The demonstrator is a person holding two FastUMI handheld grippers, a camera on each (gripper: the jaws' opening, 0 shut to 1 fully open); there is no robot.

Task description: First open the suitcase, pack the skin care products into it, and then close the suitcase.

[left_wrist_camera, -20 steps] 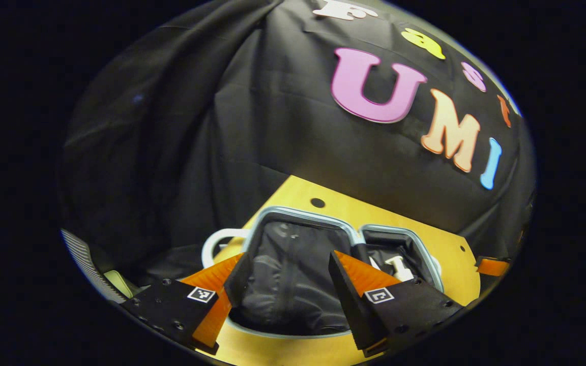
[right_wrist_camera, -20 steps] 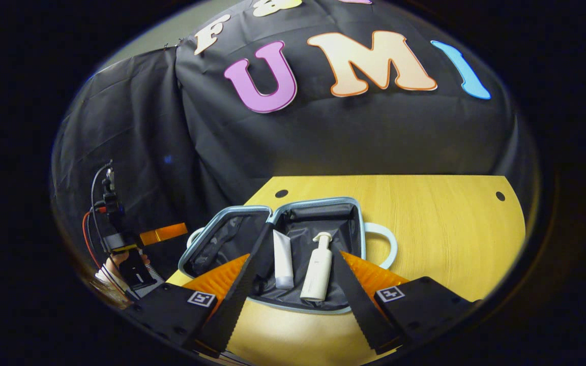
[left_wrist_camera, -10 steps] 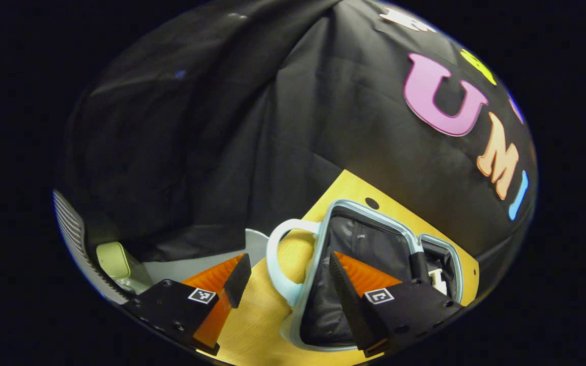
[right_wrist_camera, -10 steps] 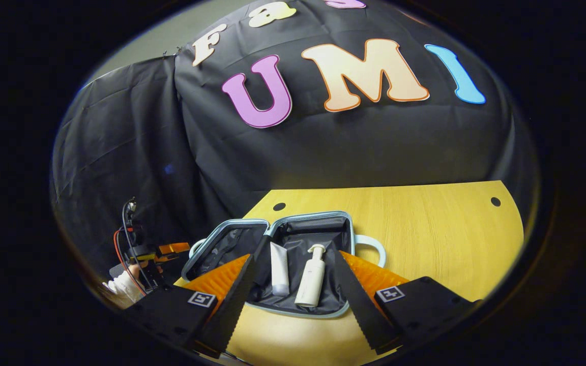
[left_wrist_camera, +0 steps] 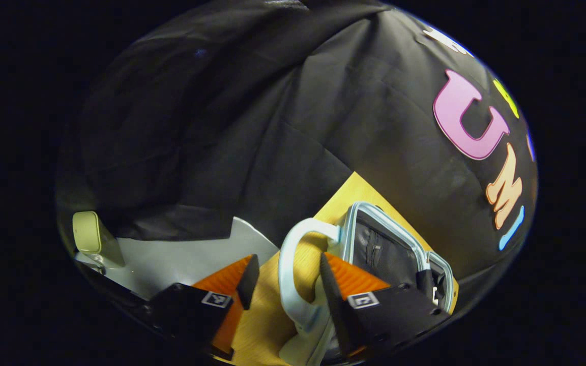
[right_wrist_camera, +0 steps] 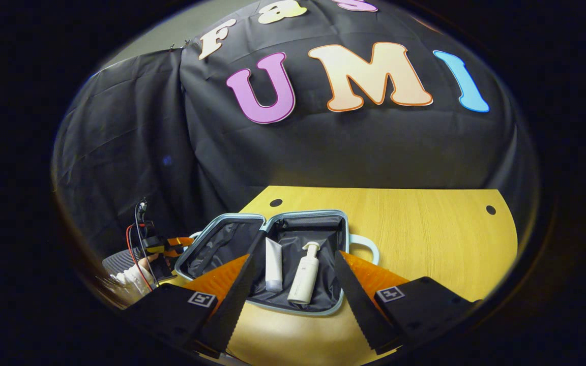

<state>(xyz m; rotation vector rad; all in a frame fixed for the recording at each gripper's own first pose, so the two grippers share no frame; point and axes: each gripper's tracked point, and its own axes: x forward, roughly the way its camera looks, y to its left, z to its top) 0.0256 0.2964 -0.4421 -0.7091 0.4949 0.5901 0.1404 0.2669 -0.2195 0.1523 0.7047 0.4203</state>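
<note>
A pale blue suitcase lies open flat on the wooden table, its dark lining showing. Its right half holds a white tube and a white pump bottle, lying side by side. My right gripper hovers open just in front of that half, touching nothing. In the left gripper view, the white loop handle of the suitcase's left half sits between the fingers of my open left gripper. The left gripper and the hand holding it show beside the case's left side.
The table has small round holes near its back corners. Left of the table edge, a grey floor and a cream-coloured object show in the left gripper view. The table's right part lies beyond the case.
My left gripper has swung left from over the case's left half to its handle, which now lies between its fingers. The right gripper has hardly moved.
</note>
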